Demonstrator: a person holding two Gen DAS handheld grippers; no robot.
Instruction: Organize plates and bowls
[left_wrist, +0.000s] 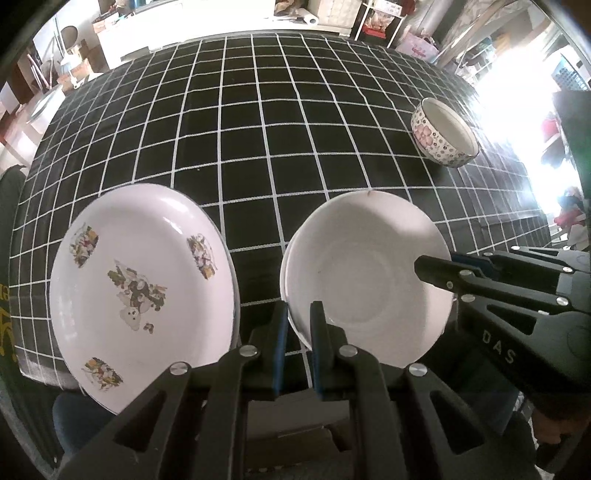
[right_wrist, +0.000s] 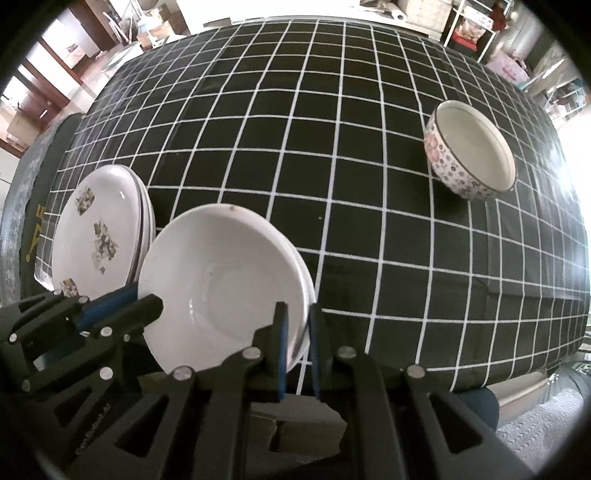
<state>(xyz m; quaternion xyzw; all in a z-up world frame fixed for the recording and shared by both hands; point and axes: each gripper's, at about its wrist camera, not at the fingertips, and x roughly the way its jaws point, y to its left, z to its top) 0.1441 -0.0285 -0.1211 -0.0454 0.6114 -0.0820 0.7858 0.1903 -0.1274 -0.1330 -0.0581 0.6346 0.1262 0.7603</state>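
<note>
Grippers (left_wrist: 298, 328) (right_wrist: 297, 328) pinching white plate (left_wrist: 369, 280) rim

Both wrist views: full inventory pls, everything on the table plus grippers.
Plain dishes: a stack of at least two by the rim edges, white, near edge of the table, clamped on both sides.
Patterned plates: a stack of at least two by the rim edges seen in the right wrist view, white with printed motifs, left of the plain stack.
Floral bowl: one, white inside with pink flower pattern outside, upright, far right of the table.
Tablecloth: one, black with white grid, covers the table.
Left hand-held gripper: black with blue pads, closed on the plain stack's left rim.
Right hand-held gripper: black with blue pads, closed on the plain stack's right rim.
</note>
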